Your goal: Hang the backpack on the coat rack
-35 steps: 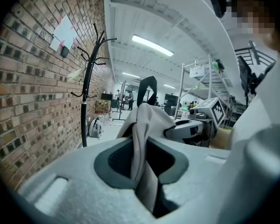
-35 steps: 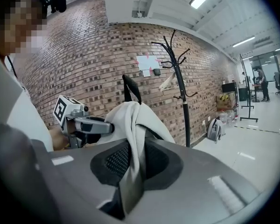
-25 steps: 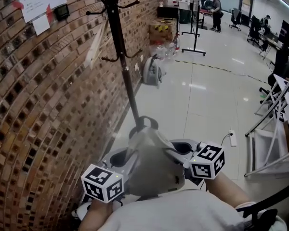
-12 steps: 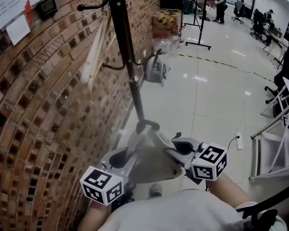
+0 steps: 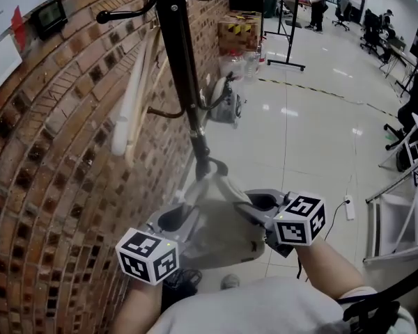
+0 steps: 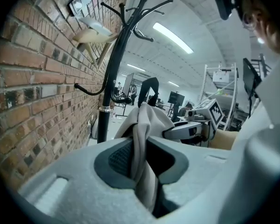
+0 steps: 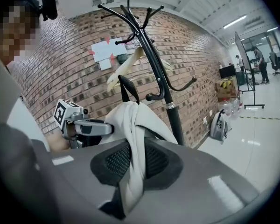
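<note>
A grey backpack (image 5: 219,221) with a black top loop (image 5: 210,165) hangs between my two grippers, just in front of the black coat rack's pole (image 5: 184,68). My left gripper (image 5: 174,221) is shut on a fold of the backpack's fabric (image 6: 140,143). My right gripper (image 5: 261,204) pinches another grey fold (image 7: 130,162) on the opposite side. In the left gripper view the rack (image 6: 113,69) rises close ahead with curved hooks at the top. The right gripper view shows the rack (image 7: 161,78) just behind the bag's loop (image 7: 128,87).
A brick wall (image 5: 49,158) runs along the left. A cream object (image 5: 129,110) hangs on the rack. A second grey backpack (image 5: 226,103) sits on the floor by the wall, with boxes (image 5: 238,30) beyond. A power strip (image 5: 348,207) and metal frames (image 5: 404,186) lie right.
Both grippers have carried the backpack forward toward the coat rack. The pole now stands right at the bag's loop, and the grips have not changed.
</note>
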Tool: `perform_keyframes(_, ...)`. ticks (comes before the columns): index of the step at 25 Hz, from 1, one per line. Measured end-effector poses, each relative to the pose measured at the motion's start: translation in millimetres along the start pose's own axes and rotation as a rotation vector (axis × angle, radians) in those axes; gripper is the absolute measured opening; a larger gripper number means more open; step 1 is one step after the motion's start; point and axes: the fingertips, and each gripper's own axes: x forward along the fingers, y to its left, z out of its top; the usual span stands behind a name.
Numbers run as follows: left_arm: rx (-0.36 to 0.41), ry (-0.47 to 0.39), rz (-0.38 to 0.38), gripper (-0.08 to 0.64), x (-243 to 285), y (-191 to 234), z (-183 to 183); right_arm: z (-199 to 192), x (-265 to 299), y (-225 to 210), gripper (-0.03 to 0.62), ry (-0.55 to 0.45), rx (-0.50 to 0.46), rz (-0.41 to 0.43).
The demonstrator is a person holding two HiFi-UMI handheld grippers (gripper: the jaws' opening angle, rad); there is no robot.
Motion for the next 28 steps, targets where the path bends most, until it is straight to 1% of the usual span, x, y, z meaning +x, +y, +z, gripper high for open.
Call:
perform_keyframes(4,-0.016,0.016,-0.007,0.066,19,21,5,6,20,-23,0.055,-0.002,0.044,0.006)
perform_keyframes(9,-0.031,0.022,-0.012,0.066,35,47,7,13,42,-43,0.055,0.014,0.038,0.008)
perform_keyframes(17,-0.042,0.053,-0.002,0.066,68,74,5,13,65,-79,0.055,0.038,0.042,-0.011)
perform_keyframes(24,-0.078,0.097,0.001,0.066,87,91,-14,-4,82,-101,0.057,0.079,0.078,-0.031)
perform_keyframes(28,-0.091,0.111,-0.024,0.067,93,96,-32,-24,88,-106,0.063,0.117,0.097,-0.007)
